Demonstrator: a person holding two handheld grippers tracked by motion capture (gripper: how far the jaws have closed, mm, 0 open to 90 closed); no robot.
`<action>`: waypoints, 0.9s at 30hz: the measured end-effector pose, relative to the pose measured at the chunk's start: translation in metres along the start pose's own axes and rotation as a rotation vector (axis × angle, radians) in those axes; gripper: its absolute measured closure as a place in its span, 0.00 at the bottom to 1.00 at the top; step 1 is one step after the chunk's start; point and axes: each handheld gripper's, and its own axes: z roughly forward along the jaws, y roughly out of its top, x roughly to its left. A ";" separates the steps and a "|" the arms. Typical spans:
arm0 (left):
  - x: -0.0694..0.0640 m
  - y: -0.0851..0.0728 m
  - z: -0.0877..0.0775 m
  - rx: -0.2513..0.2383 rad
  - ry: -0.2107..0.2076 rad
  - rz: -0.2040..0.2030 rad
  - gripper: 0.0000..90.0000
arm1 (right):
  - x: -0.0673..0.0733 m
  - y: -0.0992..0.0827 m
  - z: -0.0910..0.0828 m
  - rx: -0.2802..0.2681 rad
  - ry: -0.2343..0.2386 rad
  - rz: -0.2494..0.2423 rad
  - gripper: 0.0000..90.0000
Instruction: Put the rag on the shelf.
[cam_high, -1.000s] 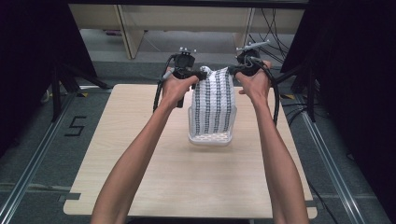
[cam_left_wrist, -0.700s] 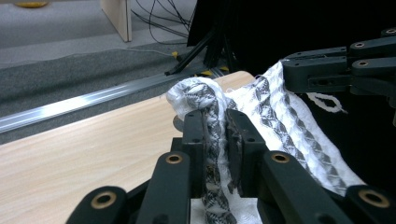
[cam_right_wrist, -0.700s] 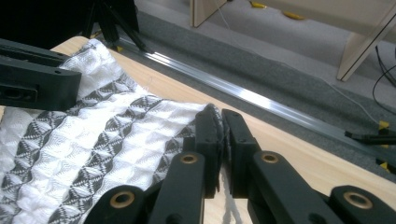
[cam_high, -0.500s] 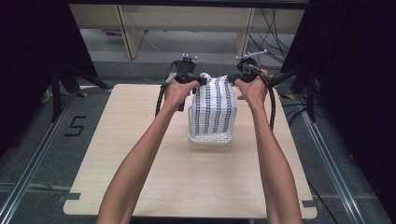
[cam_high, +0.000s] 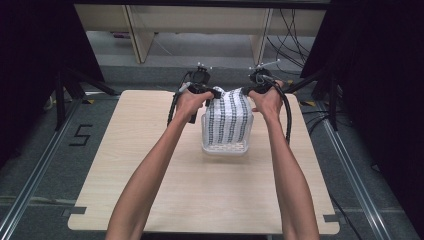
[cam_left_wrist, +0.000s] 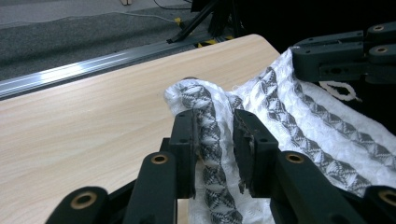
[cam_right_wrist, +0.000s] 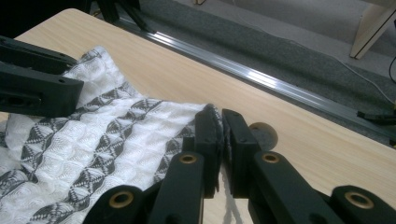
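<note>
High view: white-and-grey woven cloth (cam_high: 229, 120)

the tabletop (cam_high: 150, 190) lies bare to the left, right and near side of the clear bin (cam_high: 224, 147), leaving open passage there for a hand. the patterned cloth (cam_high: 229, 117) drapes over the bin and blocks its mouth. past the far edge, black stand legs (cam_high: 75, 85) and cables (cam_high: 320, 107) crowd the floor.
</note>
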 end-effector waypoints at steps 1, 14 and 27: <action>0.001 -0.001 0.000 0.008 -0.002 0.002 0.76 | -0.001 0.000 0.000 0.002 -0.004 -0.019 0.95; 0.008 -0.004 -0.002 0.008 0.042 0.003 0.64 | -0.002 -0.001 0.004 0.034 -0.004 -0.019 0.92; 0.015 -0.005 -0.015 0.001 0.059 0.008 0.63 | -0.003 -0.002 0.004 0.045 -0.012 -0.013 0.86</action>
